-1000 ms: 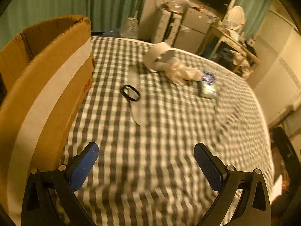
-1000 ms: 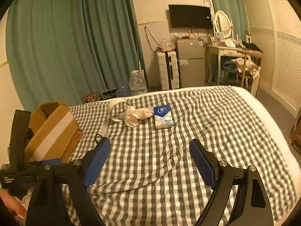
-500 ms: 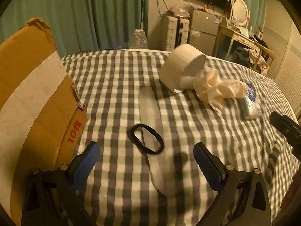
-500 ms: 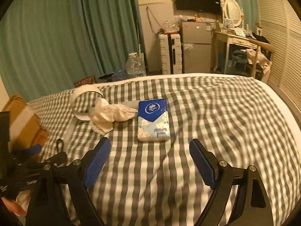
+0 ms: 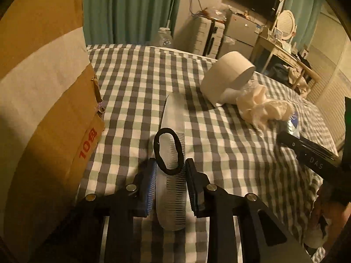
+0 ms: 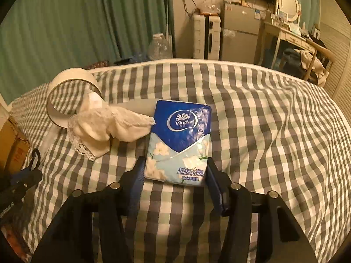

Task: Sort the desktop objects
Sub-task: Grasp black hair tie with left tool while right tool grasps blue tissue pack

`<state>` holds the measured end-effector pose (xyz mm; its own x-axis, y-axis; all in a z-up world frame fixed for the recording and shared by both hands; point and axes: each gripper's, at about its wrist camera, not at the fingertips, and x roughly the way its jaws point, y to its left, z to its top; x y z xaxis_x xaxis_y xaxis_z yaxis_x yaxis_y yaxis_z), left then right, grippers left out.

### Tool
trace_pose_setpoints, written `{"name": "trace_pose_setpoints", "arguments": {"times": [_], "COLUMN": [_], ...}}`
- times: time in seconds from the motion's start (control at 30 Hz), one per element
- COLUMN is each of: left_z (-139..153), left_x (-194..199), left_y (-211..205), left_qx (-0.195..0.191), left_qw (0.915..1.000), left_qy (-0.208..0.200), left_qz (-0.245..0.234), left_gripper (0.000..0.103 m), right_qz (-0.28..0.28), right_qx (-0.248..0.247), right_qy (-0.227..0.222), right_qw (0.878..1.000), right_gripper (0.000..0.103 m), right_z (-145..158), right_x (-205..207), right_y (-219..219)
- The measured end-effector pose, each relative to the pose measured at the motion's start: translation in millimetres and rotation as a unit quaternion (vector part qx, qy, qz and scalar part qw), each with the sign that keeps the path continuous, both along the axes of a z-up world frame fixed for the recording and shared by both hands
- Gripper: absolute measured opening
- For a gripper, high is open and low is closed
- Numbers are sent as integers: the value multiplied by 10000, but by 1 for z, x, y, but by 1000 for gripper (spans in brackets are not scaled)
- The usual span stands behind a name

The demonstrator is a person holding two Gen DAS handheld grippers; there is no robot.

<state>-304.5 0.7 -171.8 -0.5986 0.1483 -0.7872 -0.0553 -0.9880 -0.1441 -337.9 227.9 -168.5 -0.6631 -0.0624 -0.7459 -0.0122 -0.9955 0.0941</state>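
A: Left wrist view first: our left tool (image 5: 170, 171) sits low over the checked bed (image 5: 230, 153), jaws closing around the white comb (image 5: 173, 164) with the black hair tie (image 5: 167, 151) lying looped on top of it. We can't say the pads press the comb yet; they stand just beside its edges.

B: The risk we see is the hair tie. It only rests on the comb, so a tilted lift could let it slide off, or a pad could catch the loop instead of the comb. The cardboard box (image 5: 43, 98) stands close on the left, so a careless swing could knock its wall.

A: Half a second ago these jaws were spread wide and the comb lay further ahead; now it is between them.

B: Right wrist view: our right tool (image 6: 175, 175) is closing on the near end of the blue tissue pack (image 6: 179, 140), pads at its sides, contact unclear. The lace cloth (image 6: 105, 127) touches the pack's left edge, beside the tape roll (image 6: 70, 94).

A: A soft pack may buckle or slip from a grip on one end, and it could drag the cloth along.

B: Earlier the pack lay well ahead of wide jaws; now we straddle it.
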Motion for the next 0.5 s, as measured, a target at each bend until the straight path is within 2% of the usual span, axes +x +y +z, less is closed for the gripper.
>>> {"name": "trace_pose_setpoints", "arguments": {"times": [0.3,0.5], "left_z": [28,56], "left_x": [29,66], "left_y": [2,6], "left_qx": [90,172], "left_qw": [9997,9984], "left_qy": [39,19], "left_qz": [-230,-547], "left_gripper": [26,23], "right_qz": [-231,-255], "right_qx": [-233,-481], "right_qy": [-145,32], "right_qw": [9994,9985], "right_gripper": [52,52], "right_z": [21,52], "right_x": [60,111], "right_y": [8,-12]}}
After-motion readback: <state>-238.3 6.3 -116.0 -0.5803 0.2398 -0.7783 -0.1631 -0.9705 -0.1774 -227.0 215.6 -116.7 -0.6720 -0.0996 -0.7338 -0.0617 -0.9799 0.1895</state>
